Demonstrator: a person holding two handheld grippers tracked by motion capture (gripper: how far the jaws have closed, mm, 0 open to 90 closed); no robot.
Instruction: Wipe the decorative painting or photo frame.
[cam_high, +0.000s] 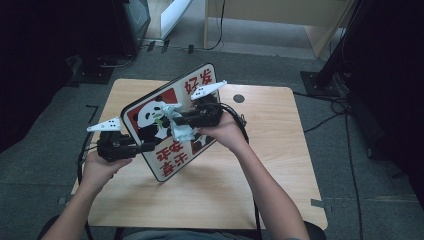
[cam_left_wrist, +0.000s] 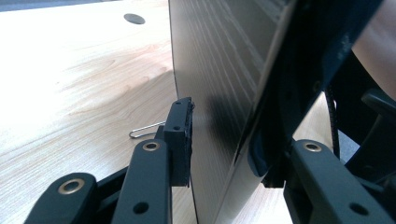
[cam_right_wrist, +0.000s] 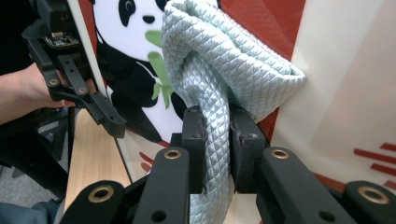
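Panda sign (cam_high: 167, 122) behind cloth (cam_high: 181, 129)

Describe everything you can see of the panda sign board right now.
The flat rounded-corner panda sign board stands tilted on its lower edge on the light wooden table. Its glossy front shows a black-and-white panda holding green leaves on red, with red Chinese characters on cream above and below; its back looks plain grey. The left gripper clamps its edge, and the right gripper presses a pale blue-green quilted cloth against the panda picture.

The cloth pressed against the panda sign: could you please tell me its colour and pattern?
The cloth is pale blue-grey with a quilted diamond weave, clearest in the right gripper view.
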